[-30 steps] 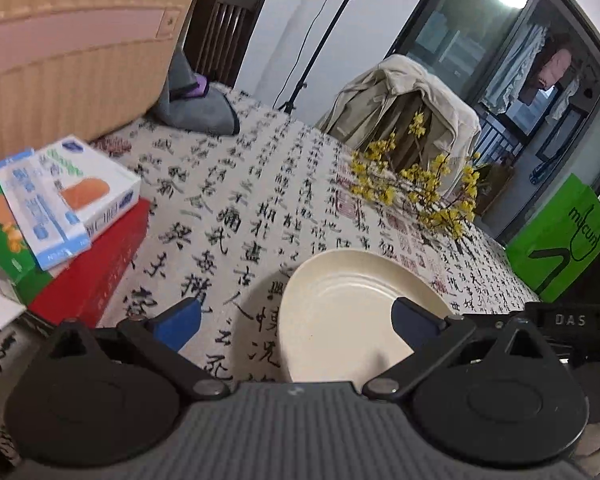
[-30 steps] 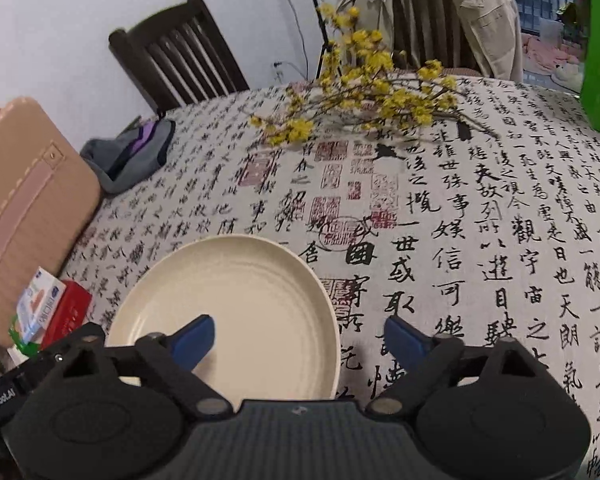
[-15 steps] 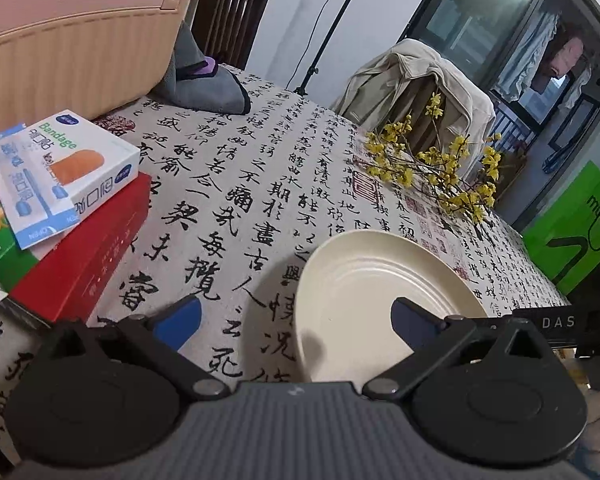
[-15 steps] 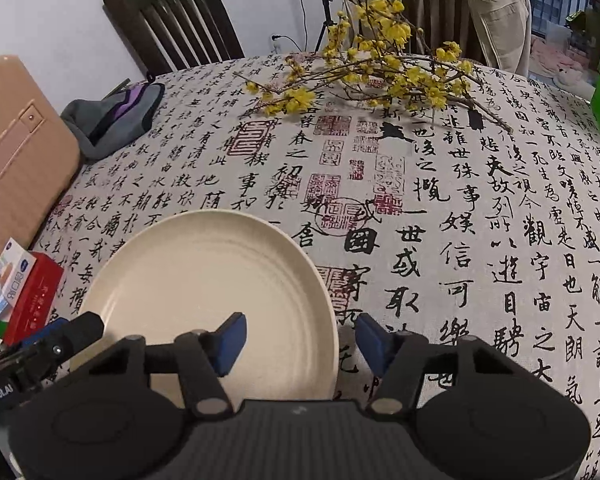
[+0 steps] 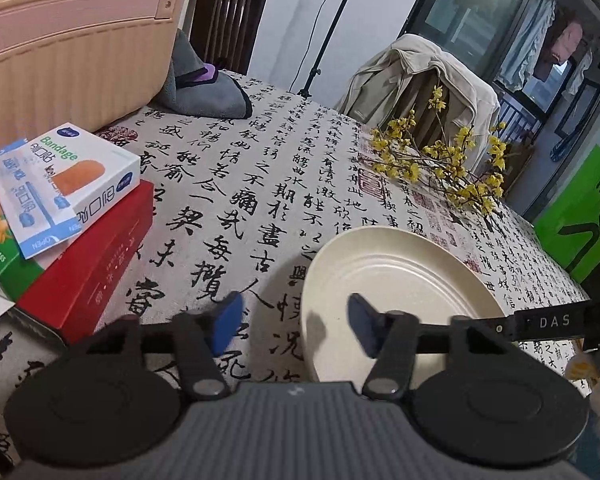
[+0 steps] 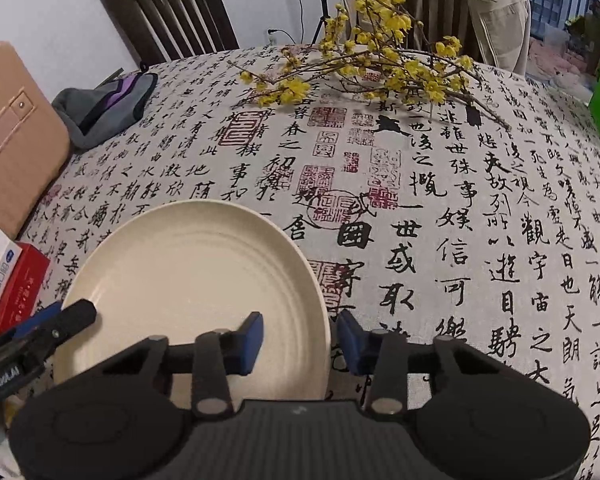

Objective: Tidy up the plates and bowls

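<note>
A cream plate lies on the calligraphy-print tablecloth. My left gripper straddles the plate's left rim: one blue pad hangs over the cloth, the other over the plate's inside. Its jaws are closing, and neither pad presses the rim. My right gripper straddles the plate's right rim, its jaws closing too. Its right pad sits just outside the rim and its left pad hovers over the plate's inside. One finger of the left gripper shows at the plate's left side.
Bandage boxes are stacked on a red box at the left, with a tan ribbed case behind them. A grey cloth bag and a yellow flowering branch lie farther back. Chairs and a green bag stand around the table.
Both grippers' jaws have narrowed around the plate's opposite rims. Both views have edged slightly closer to the plate, which has not moved.
</note>
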Tool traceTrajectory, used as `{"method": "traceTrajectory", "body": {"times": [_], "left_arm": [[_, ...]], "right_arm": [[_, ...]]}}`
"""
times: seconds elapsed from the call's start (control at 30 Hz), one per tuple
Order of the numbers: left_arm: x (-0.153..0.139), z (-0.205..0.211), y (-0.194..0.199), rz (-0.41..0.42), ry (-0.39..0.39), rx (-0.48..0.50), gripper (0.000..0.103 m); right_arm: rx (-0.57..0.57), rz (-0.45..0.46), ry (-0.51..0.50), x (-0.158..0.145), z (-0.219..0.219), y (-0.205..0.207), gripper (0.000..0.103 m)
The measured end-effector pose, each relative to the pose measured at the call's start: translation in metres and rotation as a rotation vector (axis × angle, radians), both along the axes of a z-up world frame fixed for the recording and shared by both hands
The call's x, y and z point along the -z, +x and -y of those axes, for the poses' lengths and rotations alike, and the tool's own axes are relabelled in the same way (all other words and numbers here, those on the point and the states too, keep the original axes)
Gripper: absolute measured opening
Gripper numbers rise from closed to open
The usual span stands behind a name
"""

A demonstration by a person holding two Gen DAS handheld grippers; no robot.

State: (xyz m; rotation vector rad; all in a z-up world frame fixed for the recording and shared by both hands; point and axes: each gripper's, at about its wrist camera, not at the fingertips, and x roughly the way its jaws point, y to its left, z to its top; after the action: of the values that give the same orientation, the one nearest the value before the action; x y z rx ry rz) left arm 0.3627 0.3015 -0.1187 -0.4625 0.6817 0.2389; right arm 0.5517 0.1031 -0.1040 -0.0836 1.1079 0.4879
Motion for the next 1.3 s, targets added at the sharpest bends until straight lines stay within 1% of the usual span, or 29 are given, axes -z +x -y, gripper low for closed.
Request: {"method": "traceTrajectory", "body": {"times": [0.03,0.07,0.1,0.17,0.23,0.4,0.5,0.67,1.03,1.3], "left_arm": [[0.0,0.0,0.0,-0.001,0.002,-0.002,0.049],[0.0,0.0,0.0,-0.004,0.008,-0.004,0.044],[0.001,0.001,0.0,-0.008,0.014,-0.003,0.04],[0.001,0.0,0.001,-0.013,0.014,0.0,0.027],[0.002,0.0,0.001,-0.016,0.008,0.009,0.021],[0.002,0.002,0.001,-0.014,0.022,0.018,0.019],[0.002,0.003,0.001,-0.013,0.026,0.021,0.018],[0.003,0.003,0.002,-0.016,0.026,0.029,0.016],[0.003,0.005,0.003,-0.019,0.035,0.036,0.014],[0.003,0.006,0.003,-0.019,0.049,0.047,0.013]], "right_arm": [[-0.002,0.004,-0.004,0.0,0.0,-0.001,0.036],[-0.004,0.006,-0.005,0.0,0.0,-0.001,0.035],[-0.005,0.007,-0.004,0.0,0.0,-0.001,0.032],[-0.008,0.003,0.006,-0.001,0.001,-0.001,0.029],[-0.01,0.006,0.005,-0.001,0.001,-0.002,0.029],[-0.009,0.01,0.01,-0.002,0.003,-0.002,0.024],[-0.008,0.008,0.016,-0.002,0.004,-0.002,0.022],[-0.021,0.023,0.008,-0.003,0.003,-0.006,0.022],[-0.059,0.021,-0.002,-0.004,-0.001,-0.006,0.022],[-0.105,0.067,-0.042,-0.005,-0.007,-0.013,0.024]]}}
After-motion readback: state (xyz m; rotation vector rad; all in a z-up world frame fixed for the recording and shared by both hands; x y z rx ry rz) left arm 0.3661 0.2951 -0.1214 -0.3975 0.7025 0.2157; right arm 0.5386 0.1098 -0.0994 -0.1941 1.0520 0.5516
